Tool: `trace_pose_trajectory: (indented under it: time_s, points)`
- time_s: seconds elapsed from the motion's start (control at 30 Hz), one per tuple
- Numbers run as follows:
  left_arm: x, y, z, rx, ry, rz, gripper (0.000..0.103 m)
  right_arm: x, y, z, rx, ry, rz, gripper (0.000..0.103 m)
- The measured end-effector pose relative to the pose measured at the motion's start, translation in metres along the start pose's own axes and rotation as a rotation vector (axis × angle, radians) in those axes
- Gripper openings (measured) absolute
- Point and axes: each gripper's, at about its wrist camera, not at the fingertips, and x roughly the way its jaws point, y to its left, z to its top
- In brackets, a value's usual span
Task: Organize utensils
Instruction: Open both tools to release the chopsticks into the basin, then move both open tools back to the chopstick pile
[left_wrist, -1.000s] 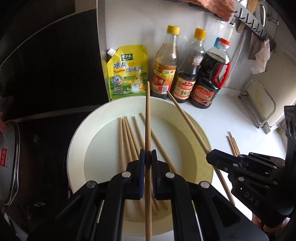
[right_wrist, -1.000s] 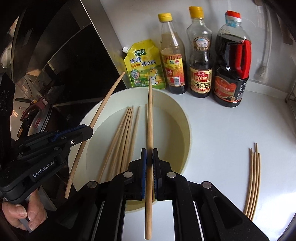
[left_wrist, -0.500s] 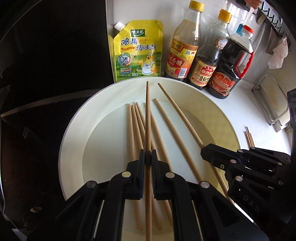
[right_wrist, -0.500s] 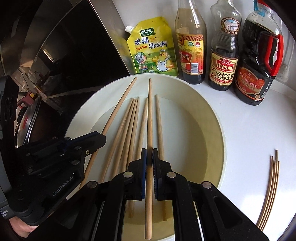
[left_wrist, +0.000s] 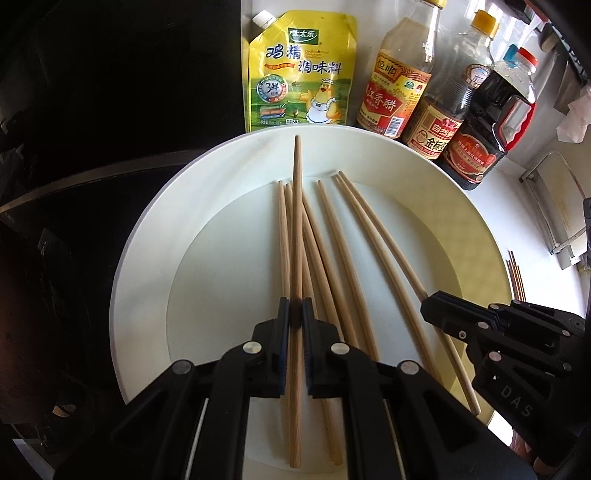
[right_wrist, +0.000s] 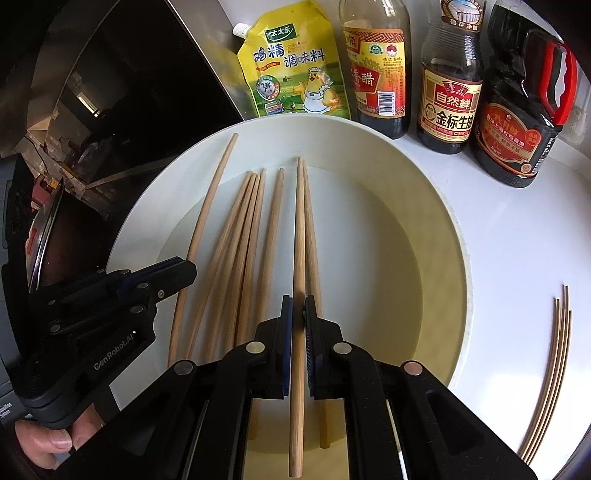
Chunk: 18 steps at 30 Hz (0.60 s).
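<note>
Risk: left tongs (left_wrist: 295, 319) and right tongs (right_wrist: 298, 308) each clench 1 chopstick (left_wrist: 295, 229) over plate (left_wrist: 155, 236); early release scatters the sticks lying below.

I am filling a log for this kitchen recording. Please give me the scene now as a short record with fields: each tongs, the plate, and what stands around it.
left tongs: shut on a chopstick above the plate
right tongs: shut on another chopstick above the plate
white plate: holds several loose chopsticks, lying roughly parallel
behind plate: yellow seasoning pouch and three sauce bottles in a row
counter right of plate: more chopsticks lying together
person: hand holding the left tongs
</note>
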Motion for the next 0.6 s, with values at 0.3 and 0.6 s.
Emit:
trace_pose_trajectory:
  time_s: [0.3,0.6]
  points:
    - [-0.011,0.005,0.002,-0.014,-0.028,0.015,0.027,-0.008,-0.002,0.003,0.009,-0.026,-0.002,0.013]
    - [-0.021,0.007,0.001,-0.023,-0.041,0.020,0.034,-0.020,-0.002,-0.004,0.006,-0.045,0.007,0.013]
